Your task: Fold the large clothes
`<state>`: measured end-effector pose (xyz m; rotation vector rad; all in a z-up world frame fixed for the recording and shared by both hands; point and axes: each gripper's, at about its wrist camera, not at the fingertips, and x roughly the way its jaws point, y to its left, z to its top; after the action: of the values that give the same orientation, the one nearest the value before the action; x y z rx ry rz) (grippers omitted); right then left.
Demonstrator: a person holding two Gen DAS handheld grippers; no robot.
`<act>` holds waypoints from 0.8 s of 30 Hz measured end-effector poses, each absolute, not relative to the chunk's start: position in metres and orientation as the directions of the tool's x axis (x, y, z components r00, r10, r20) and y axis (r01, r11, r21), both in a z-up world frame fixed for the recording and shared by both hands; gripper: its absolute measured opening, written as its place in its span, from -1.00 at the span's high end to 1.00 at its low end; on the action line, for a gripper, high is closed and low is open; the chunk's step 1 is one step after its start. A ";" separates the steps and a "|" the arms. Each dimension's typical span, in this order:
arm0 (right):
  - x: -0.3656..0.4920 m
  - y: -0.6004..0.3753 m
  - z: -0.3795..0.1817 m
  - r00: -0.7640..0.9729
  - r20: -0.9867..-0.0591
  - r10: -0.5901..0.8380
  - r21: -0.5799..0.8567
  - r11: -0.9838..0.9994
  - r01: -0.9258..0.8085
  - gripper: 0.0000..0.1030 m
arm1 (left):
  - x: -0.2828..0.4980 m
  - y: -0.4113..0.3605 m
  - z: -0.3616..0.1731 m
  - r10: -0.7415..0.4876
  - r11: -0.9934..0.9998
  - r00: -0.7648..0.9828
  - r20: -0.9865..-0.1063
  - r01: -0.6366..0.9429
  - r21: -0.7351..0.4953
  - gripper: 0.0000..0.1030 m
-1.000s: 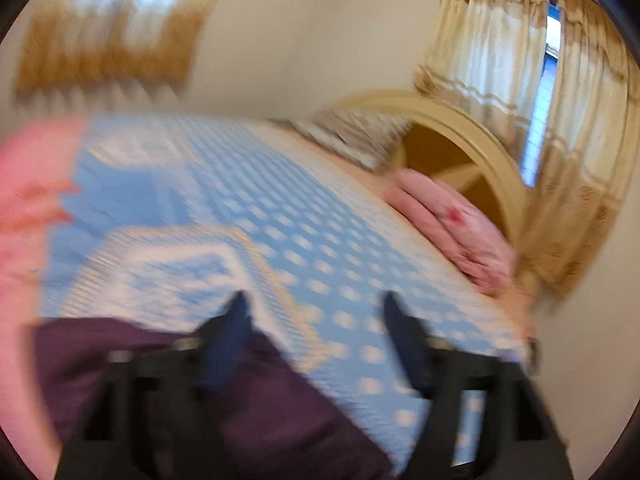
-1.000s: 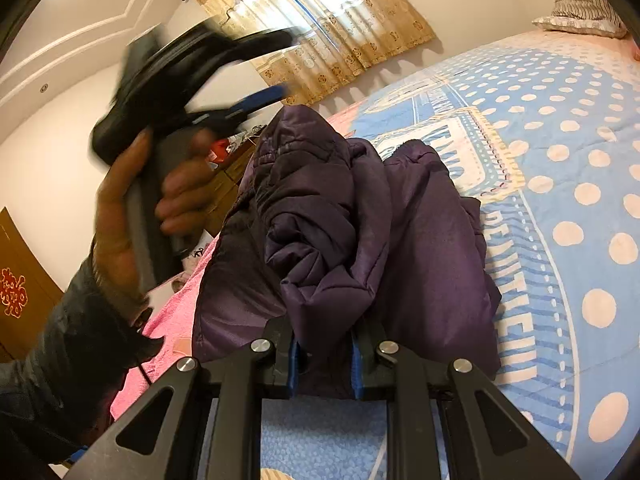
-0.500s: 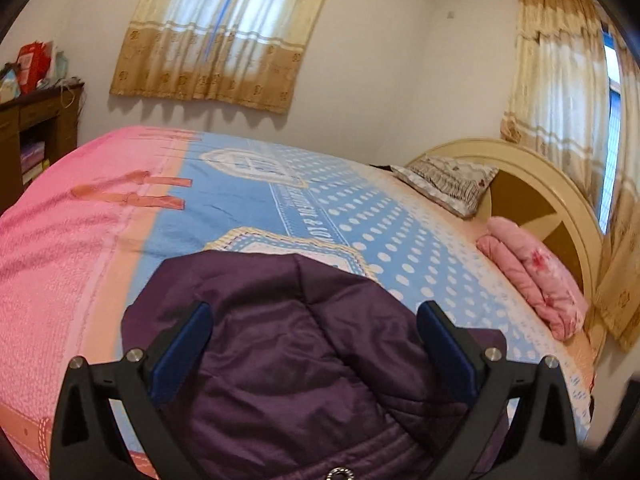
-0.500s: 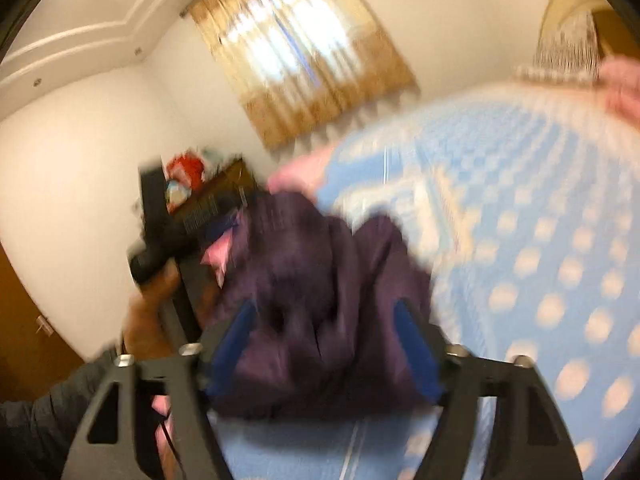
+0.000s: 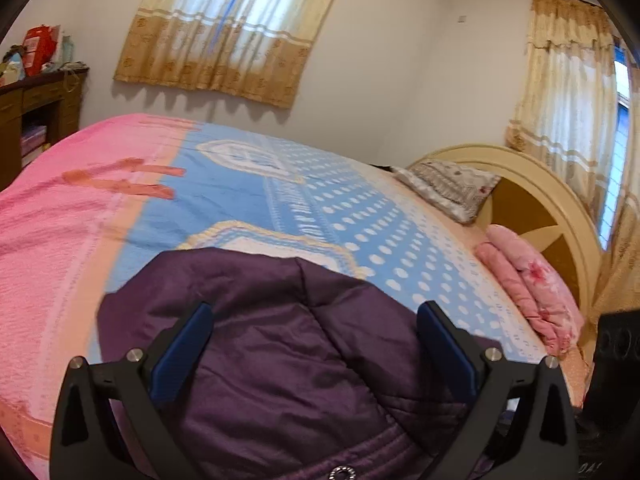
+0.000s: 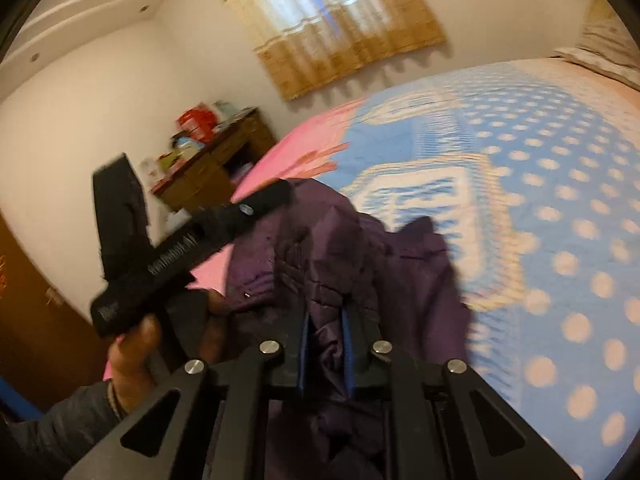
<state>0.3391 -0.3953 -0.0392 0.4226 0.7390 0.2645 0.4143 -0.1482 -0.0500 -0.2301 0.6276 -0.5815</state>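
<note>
In the left wrist view, the left tool (image 5: 314, 344) is spread wide, gripping nothing. The purple jacket (image 5: 288, 344) lies bunched on the bed (image 5: 340, 216) straight ahead and just below, filling the lower centre of the frame between the two fingers. Its snap-button edge runs along the bottom of the frame; no clear long axis shows.

In the right wrist view, the right tool (image 6: 325, 344) is pressed together, pinching a fold of the jacket at lower centre. The heap rises away toward mid-frame. The left tool appears at centre left, beside the heap, so it looks free to take the next hold.
</note>
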 end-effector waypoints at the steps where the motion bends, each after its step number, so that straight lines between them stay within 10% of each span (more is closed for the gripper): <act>1: 0.336 -0.409 -0.048 0.713 -0.604 0.356 0.470 0.882 -0.042 0.77 | 0.414 -0.156 -0.050 -0.578 0.816 0.652 -0.490 0.449 -0.365 -1.00; 9: 0.354 -0.441 -0.112 0.680 -0.642 0.353 0.531 0.845 0.063 0.77 | 0.434 -0.207 -0.078 -0.429 0.885 0.600 -0.675 0.428 -0.182 -1.00; 11: 0.356 -0.435 -0.101 0.692 -0.653 0.308 0.487 0.870 0.072 0.70 | 0.441 -0.201 -0.084 -0.436 0.885 0.580 -0.689 0.417 -0.208 -1.00; 13: 0.345 -0.432 -0.079 0.728 -0.650 0.219 0.424 0.899 0.108 0.21 | 0.446 -0.193 -0.088 -0.442 0.884 0.561 -0.700 0.405 -0.234 -1.00; 18: 0.322 -0.411 -0.010 0.857 -0.508 0.088 0.337 0.936 0.104 0.20 | 0.445 -0.186 -0.091 -0.470 0.875 0.549 -0.691 0.393 -0.283 -1.00; 24: 0.358 -0.385 -0.031 0.828 -0.552 0.098 0.349 0.929 0.123 0.19 | 0.447 -0.181 -0.083 -0.462 0.882 0.567 -0.681 0.372 -0.289 -1.00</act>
<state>0.3576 -0.3854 -0.0310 0.3845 0.5992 -0.0137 0.4473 -0.1811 -0.0825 -0.1173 0.8339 -0.4916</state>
